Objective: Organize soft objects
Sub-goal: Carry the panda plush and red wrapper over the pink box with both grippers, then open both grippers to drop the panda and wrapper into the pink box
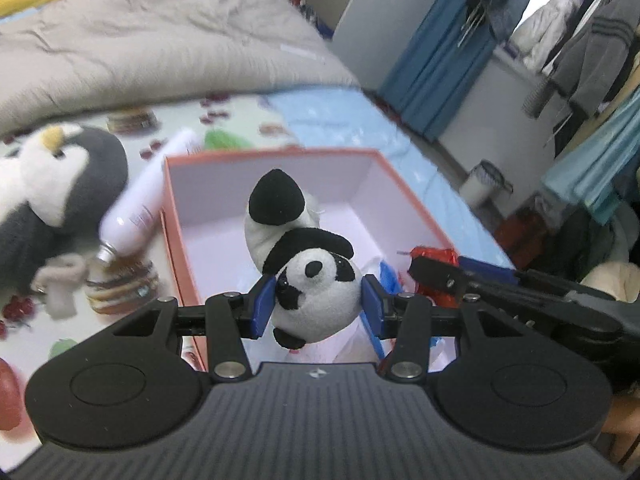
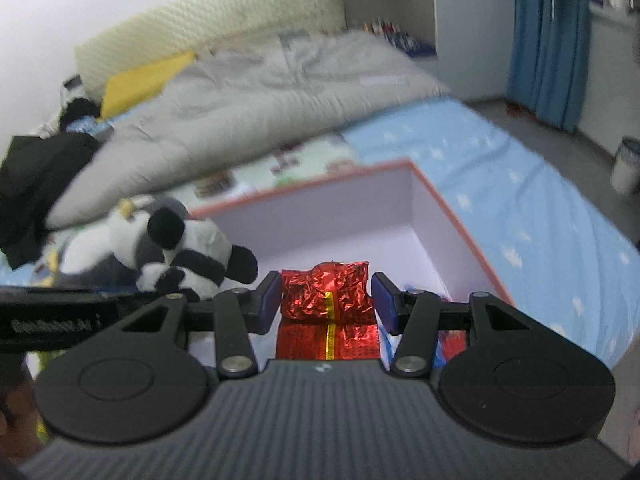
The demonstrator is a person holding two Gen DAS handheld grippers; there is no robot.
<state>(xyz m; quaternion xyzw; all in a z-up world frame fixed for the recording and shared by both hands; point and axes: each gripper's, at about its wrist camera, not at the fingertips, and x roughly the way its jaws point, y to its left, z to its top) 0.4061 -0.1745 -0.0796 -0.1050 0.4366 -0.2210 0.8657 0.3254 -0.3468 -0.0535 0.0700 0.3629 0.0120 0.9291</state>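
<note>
Left gripper (image 1: 316,308) pinches the panda plush (image 1: 308,280) by the head, body pointing forward and up over the open box (image 1: 412,200) ahead, probably so it drops straight in. Right gripper (image 2: 325,304) clamps the red foil packet (image 2: 328,312), long axis running along the fingers, crumpled end forward; blur hides contact detail.

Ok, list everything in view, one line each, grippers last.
panda plush: one, black and white, between left gripper's pads, over box
foil packet: one, red with gold stripe, between right gripper's pads
box: one, orange outside, pale inside, open on bed
penguin plush: one, dark grey and white, left of box
bottle: one, white, against box's left wall
duvet: one, beige, behind box
bin: one, white, on floor
left gripper: black, blue pads
right gripper: black, blue pads
</note>
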